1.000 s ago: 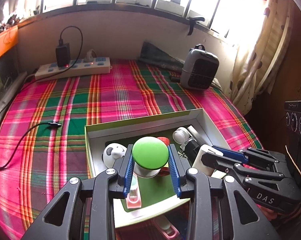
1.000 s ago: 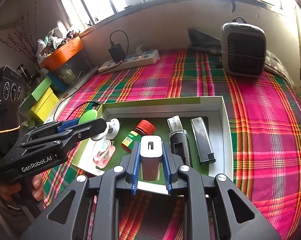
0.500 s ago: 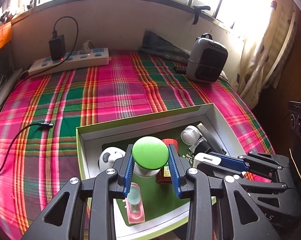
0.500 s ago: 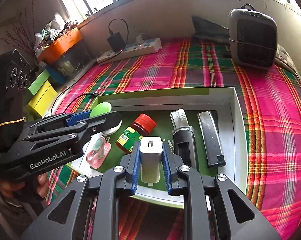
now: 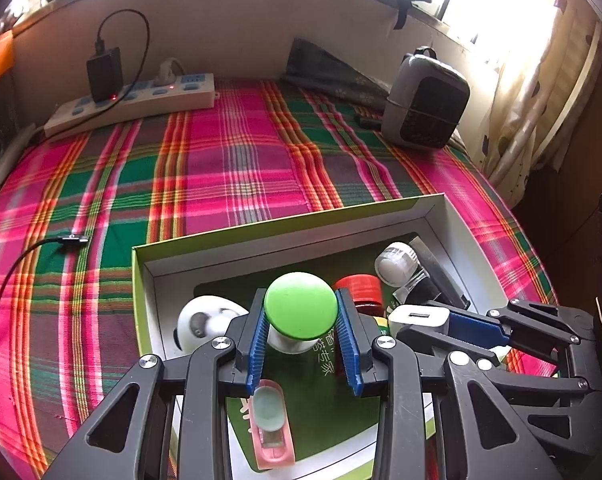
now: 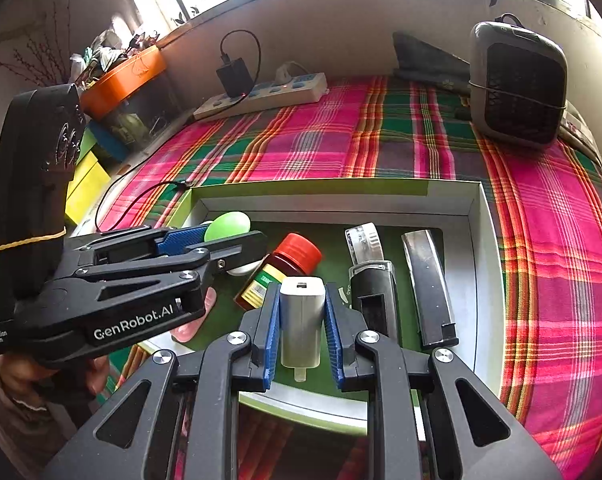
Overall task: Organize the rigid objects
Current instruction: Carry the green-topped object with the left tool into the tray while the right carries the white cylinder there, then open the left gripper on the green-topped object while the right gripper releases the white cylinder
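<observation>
I had the left gripper [image 5: 301, 330] clamped on the green-capped jar [image 5: 300, 306], held over the tray [image 5: 261, 236], with the panda toy [image 5: 205, 320] just left of its fingers. My right gripper [image 6: 303, 330] was clenched on the white charger [image 6: 302, 320] above the tray's near edge, the red-capped bottle [image 6: 285, 266] just ahead-left.

You have a green-domed, white-based round knob [image 5: 300, 306] held upright over the shallow white-walled, green-floored cardboard box [image 5: 261, 236], and a white rectangular USB charger block [image 6: 302, 320] with its port end up. In the box lie a red-capped brown bottle [image 6: 285, 266], a panda-faced white ball [image 5: 205, 322], a pink flat case [image 5: 271, 432] and a black-and-silver bar [image 6: 429, 284].
</observation>
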